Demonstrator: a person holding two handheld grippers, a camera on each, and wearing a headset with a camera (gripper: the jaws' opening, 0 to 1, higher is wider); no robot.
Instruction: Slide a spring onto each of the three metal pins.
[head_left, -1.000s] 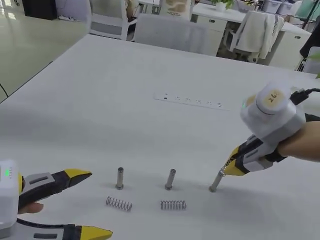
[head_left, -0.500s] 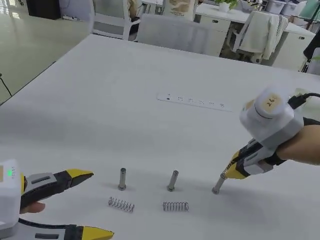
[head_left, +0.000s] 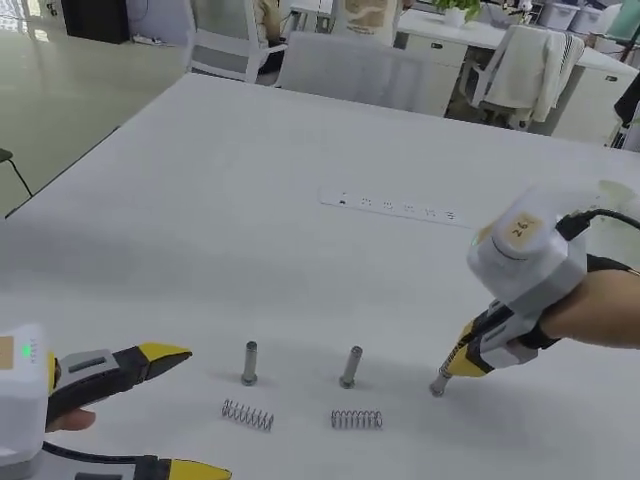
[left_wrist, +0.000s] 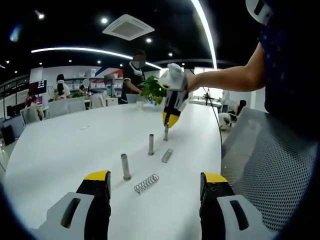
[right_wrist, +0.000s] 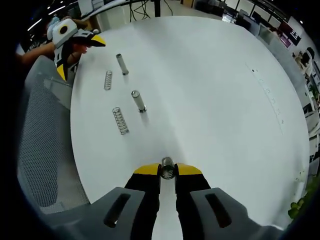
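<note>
Three metal pins stand in a row on the white table: left pin (head_left: 249, 362), middle pin (head_left: 350, 367), right pin (head_left: 438, 384). My right gripper (head_left: 462, 362) leans over the right pin, shut on a spring (right_wrist: 167, 167) seen end-on between its yellow tips; only the pin's foot shows below them. Two springs lie in front of the other pins: one (head_left: 247, 415) by the left pin, one (head_left: 357, 419) by the middle pin. My left gripper (head_left: 185, 412) rests open at the near left, its jaws (left_wrist: 156, 176) wide apart and holding nothing.
A white power strip (head_left: 395, 208) lies across the middle of the table (head_left: 250, 200). Chairs (head_left: 345, 65) and desks stand beyond the far edge. A mesh chair (left_wrist: 270, 165) is close at the near edge.
My right gripper has sunk lower along the right pin with the spring, so less of the pin shows. The left gripper stays put; the head camera has shifted a little.
</note>
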